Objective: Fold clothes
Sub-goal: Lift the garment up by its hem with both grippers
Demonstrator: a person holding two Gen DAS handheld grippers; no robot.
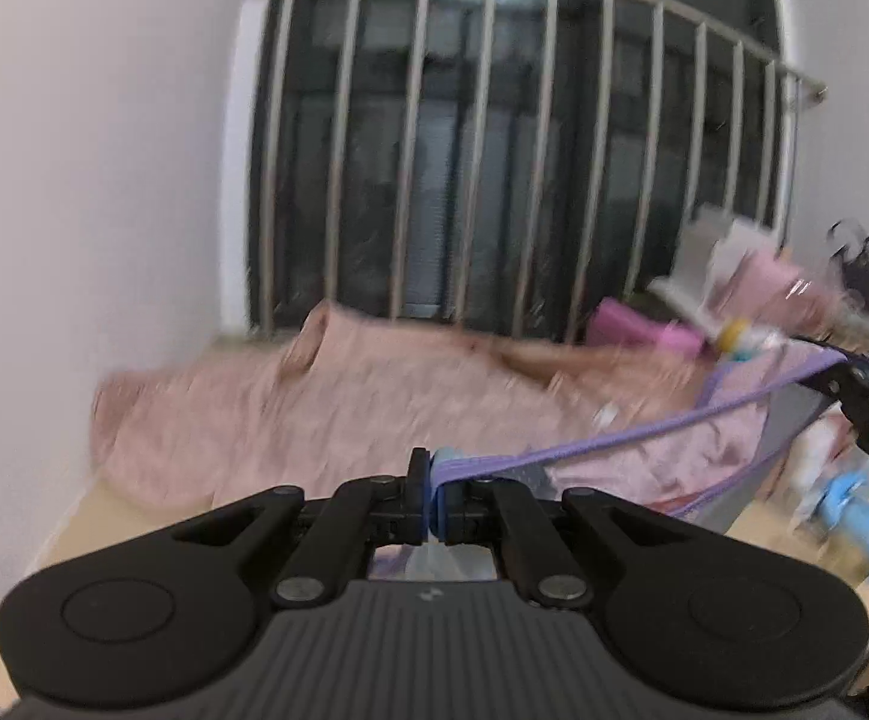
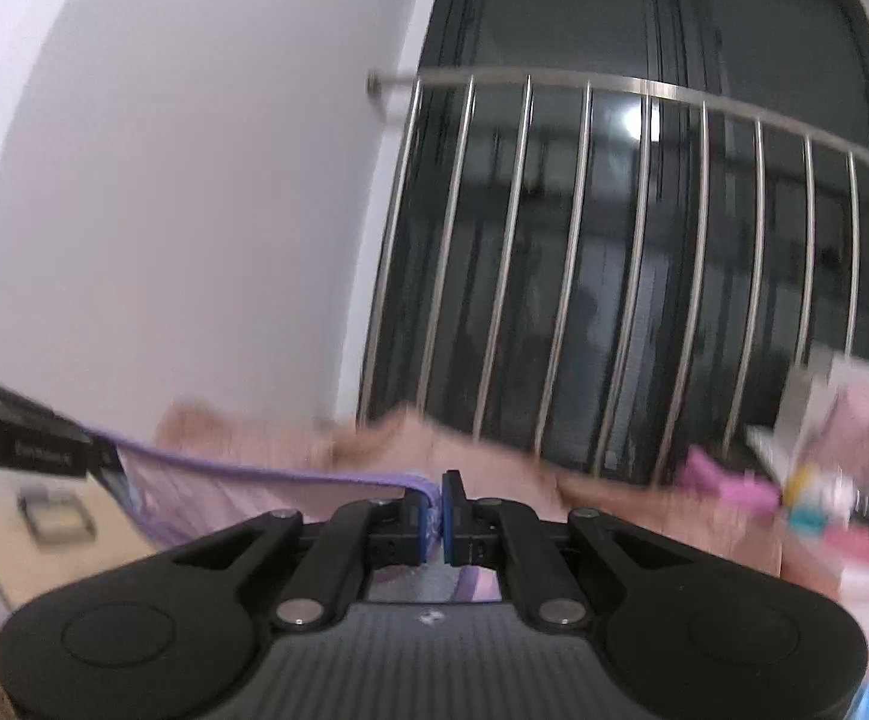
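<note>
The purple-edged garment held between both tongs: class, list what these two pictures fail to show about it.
- Garment type: left wrist view, motion blur; only the taut purple hem reads.
- Its lower part: both views, hidden behind the left tongs and right tongs bodies.
- Print: too blurred.

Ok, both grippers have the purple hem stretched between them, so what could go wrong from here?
1. The left gripper and right gripper pinch only the thin purple-edged pink garment's hem; it may slip out.
2. The hanging cloth could drag the cluttered small items beside it.
</note>
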